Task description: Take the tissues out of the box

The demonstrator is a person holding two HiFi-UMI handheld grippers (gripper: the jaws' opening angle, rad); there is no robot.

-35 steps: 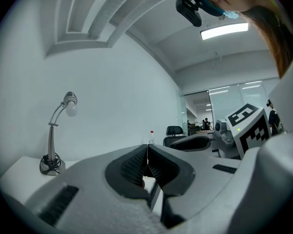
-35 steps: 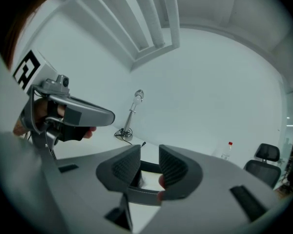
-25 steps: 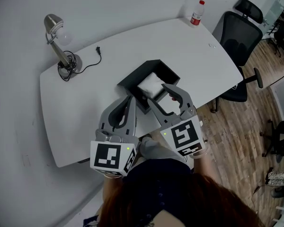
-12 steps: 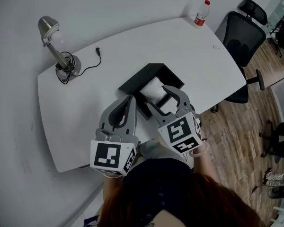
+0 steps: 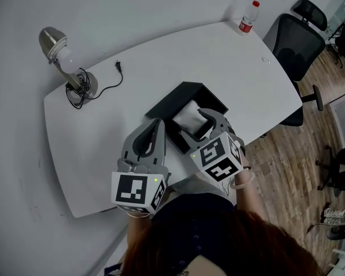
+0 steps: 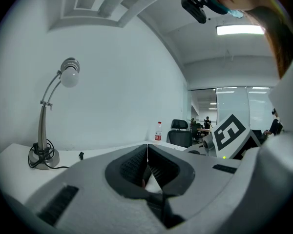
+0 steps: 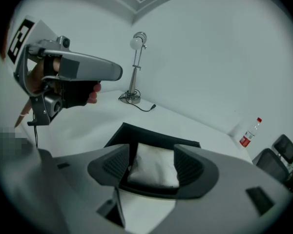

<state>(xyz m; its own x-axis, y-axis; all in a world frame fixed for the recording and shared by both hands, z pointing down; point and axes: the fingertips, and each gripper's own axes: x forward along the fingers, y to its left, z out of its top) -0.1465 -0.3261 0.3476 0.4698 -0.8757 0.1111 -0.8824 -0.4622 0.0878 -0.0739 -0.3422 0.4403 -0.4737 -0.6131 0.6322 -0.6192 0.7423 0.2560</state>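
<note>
White tabletop (image 5: 103, 131): your right gripper (image 7: 152, 150), jaws just opened wide, straddles the white tissue pack (image 5: 188, 117) in the black box (image 5: 178, 92); squeeze next. Left gripper (image 6: 147, 152) closed, empty.

box (image 5: 171, 98) walls ring the tissues (image 5: 190, 117); lamp (image 5: 50, 43) stands well apart.

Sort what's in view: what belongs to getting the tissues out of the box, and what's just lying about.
Job: black box; white tissues inside it; right gripper, jaws just been opening, tissues between them.
Lying about: desk lamp, its cord, bottle, office chair.
</note>
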